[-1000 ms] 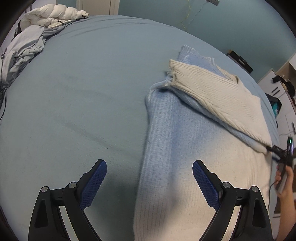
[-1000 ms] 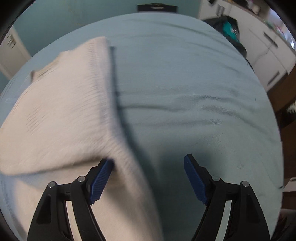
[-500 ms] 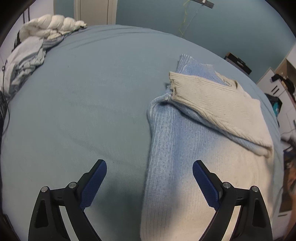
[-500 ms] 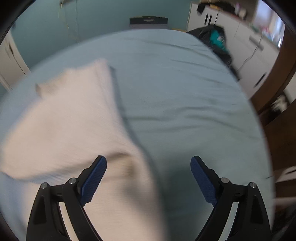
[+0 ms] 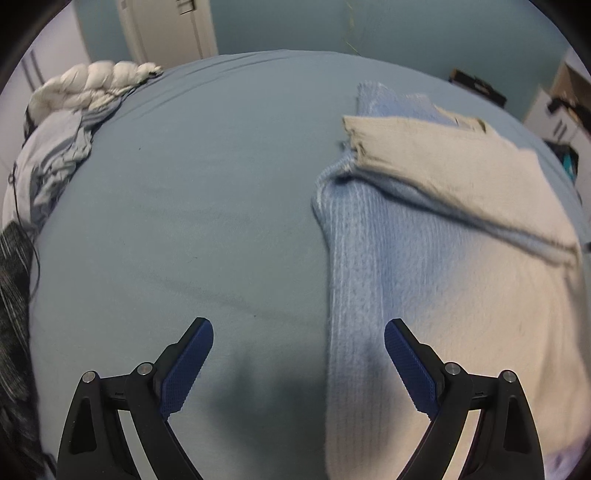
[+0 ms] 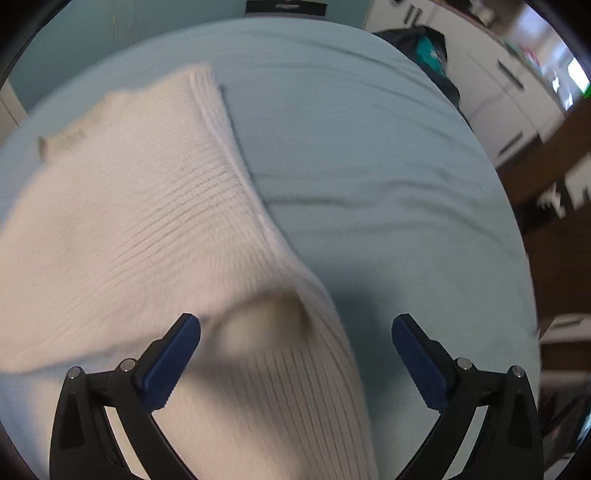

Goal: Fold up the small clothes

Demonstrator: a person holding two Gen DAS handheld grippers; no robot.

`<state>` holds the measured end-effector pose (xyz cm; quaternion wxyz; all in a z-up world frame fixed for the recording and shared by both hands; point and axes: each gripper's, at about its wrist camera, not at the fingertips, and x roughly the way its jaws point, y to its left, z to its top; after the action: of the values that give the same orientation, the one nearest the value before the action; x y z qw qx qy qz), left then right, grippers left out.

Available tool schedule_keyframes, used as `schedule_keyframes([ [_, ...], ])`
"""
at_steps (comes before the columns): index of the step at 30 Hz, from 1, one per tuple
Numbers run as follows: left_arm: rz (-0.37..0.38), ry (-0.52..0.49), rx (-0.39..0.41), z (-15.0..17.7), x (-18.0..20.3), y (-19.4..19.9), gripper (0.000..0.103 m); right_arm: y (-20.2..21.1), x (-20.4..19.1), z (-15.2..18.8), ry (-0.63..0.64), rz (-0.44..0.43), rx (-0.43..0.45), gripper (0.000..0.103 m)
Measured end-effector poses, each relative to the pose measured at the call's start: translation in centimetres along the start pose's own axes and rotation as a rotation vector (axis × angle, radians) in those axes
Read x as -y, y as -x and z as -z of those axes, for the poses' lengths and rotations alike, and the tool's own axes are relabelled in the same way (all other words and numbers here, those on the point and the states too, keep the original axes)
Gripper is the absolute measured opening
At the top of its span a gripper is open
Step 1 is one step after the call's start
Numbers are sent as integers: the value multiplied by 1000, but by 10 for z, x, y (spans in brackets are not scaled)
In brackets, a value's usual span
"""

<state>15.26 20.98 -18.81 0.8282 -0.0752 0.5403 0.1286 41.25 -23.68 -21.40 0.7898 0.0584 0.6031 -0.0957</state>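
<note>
Both claws point steeply down over the bed (image 5: 184, 192). Left claw (image 5: 298, 365) spread wide, nothing between its pads, hanging over the sweater's left edge. Right claw (image 6: 296, 354) jaws opening, nearly full spread, gripping nothing, above the cream sleeve fold. Knit sweater (image 5: 424, 277) lies flat on bed, sleeve (image 5: 461, 166) folded across it.

teal walls (image 5: 280, 26), white cabinets (image 6: 491, 96)
</note>
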Motion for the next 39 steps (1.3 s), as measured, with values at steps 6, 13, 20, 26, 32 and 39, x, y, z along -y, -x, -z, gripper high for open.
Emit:
schedule_keyframes([
  [6, -3, -53, -28, 31, 0, 21, 95, 110, 71, 97, -109, -377, -31, 102],
  [13, 45, 23, 10, 88, -31, 63, 95, 106, 136, 180, -224, -592, -102, 102],
  [20, 104, 121, 65, 103, -50, 80, 95, 49, 118, 199, -287, -600, -247, 82],
  [26, 125, 111, 56, 97, -42, 65, 95, 52, 75, 198, -166, -549, -222, 30],
  [32, 169, 129, 21, 92, -47, 54, 95, 107, 37, 187, -10, -475, -38, 5],
  [39, 200, 164, 3, 94, -56, 49, 95, 203, 77, 160, -221, -701, 302, 4],
])
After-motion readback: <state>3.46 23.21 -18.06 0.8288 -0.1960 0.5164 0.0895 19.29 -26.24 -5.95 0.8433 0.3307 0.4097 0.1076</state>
